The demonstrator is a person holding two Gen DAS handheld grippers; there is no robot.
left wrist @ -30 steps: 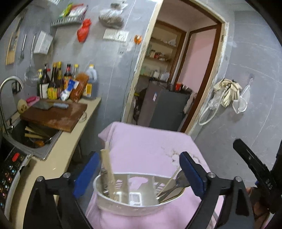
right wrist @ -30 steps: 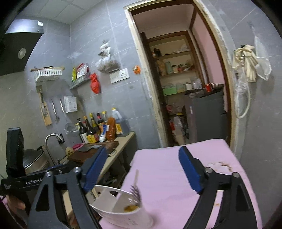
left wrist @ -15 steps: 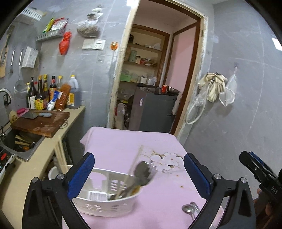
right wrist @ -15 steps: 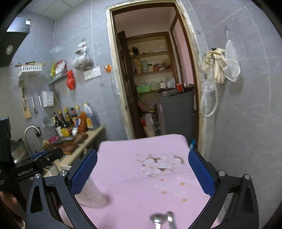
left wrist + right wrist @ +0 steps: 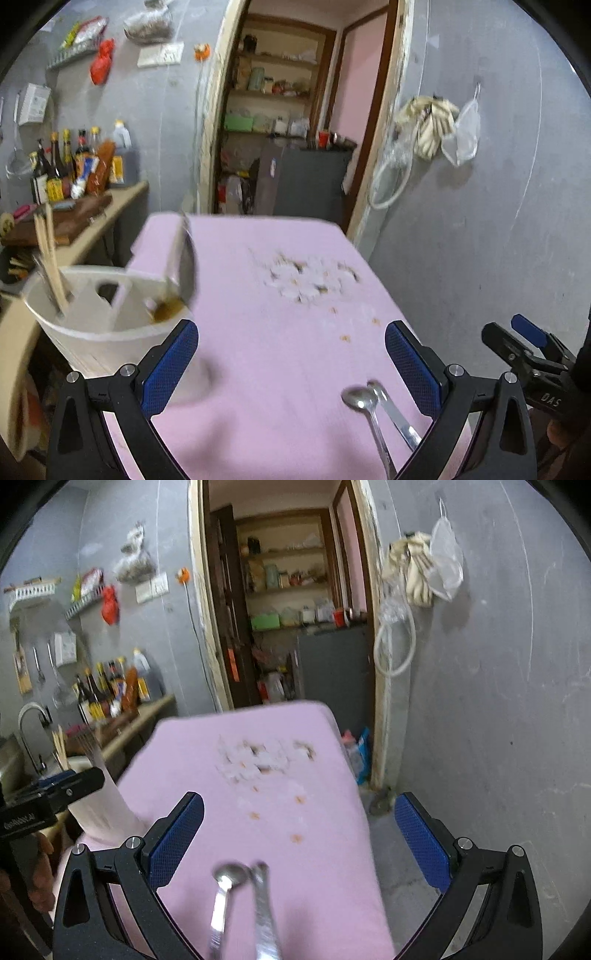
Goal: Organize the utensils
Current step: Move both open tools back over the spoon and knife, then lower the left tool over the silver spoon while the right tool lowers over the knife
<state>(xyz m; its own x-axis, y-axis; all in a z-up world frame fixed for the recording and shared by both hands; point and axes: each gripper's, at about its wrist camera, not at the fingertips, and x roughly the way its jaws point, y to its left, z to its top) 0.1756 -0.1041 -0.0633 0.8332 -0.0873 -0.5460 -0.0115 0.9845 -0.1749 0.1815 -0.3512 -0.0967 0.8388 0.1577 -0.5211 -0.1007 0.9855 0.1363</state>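
Observation:
A white utensil caddy (image 5: pixel 92 325) stands at the left edge of the pink table (image 5: pixel 280 354), holding wooden chopsticks (image 5: pixel 50 254) and a metal spoon (image 5: pixel 186 262). The caddy also shows in the right wrist view (image 5: pixel 99 808). Two metal spoons (image 5: pixel 373 410) lie loose on the near part of the table, also in the right wrist view (image 5: pixel 240 904). My left gripper (image 5: pixel 291 362) is open and empty, the caddy just left of its left finger. My right gripper (image 5: pixel 299 842) is open and empty above the loose spoons.
A kitchen counter (image 5: pixel 92 218) with sauce bottles (image 5: pixel 66 162), a cutting board and a sink faucet (image 5: pixel 31 723) runs left of the table. A grey wall (image 5: pixel 498 221) stands close on the right. A doorway (image 5: pixel 291 140) opens behind the table.
Both grippers have pulled back from the caddy and swung right. The caddy now sits at the left of both views, and the two loose spoons have come closer into view.

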